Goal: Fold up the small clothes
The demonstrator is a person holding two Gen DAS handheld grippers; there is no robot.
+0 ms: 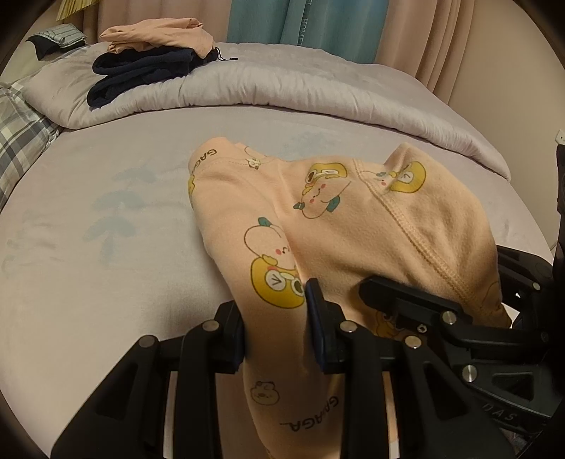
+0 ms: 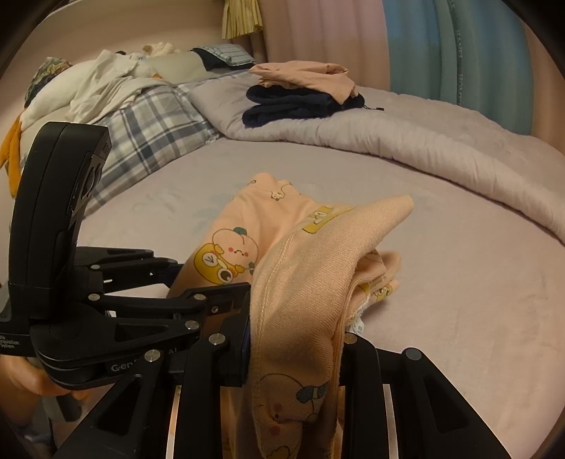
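Note:
A small peach garment (image 1: 317, 226) with yellow cartoon prints lies bunched on the bed and runs back into both grippers. My left gripper (image 1: 275, 328) is shut on a fold of it at the near edge. My right gripper (image 2: 296, 339) is shut on another part of the same garment (image 2: 300, 282), which drapes over and hides its fingertips. The right gripper also shows in the left wrist view (image 1: 423, 310), close beside the left one. The left gripper shows in the right wrist view (image 2: 183, 300), at the left.
A lilac sheet (image 1: 106, 247) covers the bed. A rolled grey duvet (image 1: 317, 91) lies across the back with a folded pile of navy (image 1: 141, 70) and peach (image 1: 159, 33) clothes on it. A plaid pillow (image 2: 152, 130) and white bedding (image 2: 95, 91) sit at the left. Curtains hang behind.

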